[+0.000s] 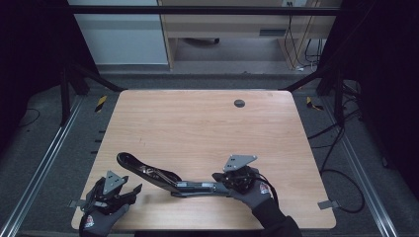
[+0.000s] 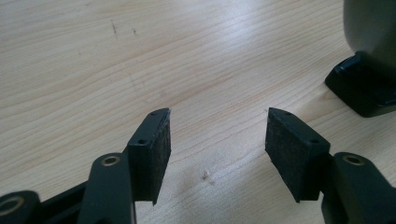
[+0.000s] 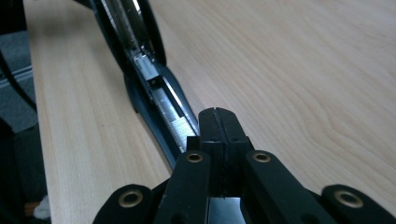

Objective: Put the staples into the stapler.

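The wooden table [image 1: 207, 128] is the biggest thing here, a pale board with rounded corners, and near its far edge there is a small round grommet [image 1: 239, 103].

On the near half of the table lies a long black stapler [image 1: 163, 178], opened flat. Its curved upper arm points toward the left and far side, and its base with the metal channel runs to the right. In the right gripper view the silver channel of the stapler [image 3: 156, 88] goes away from the jaws along the wood.

The right gripper [image 1: 228, 180], held in a gloved hand at the near right, is at the right end of the stapler. Its jaws are pressed together, pad against pad, directly at the end of the metal channel; whether they pinch a thin part of it I cannot tell.

The left gripper [image 1: 129, 190] rests near the left corner, just beside the curved arm of the stapler but not touching it. In the left gripper view its jaws stand apart with only bare wood between them, and a dark part of the stapler [image 2: 369, 70] is at the upper right.
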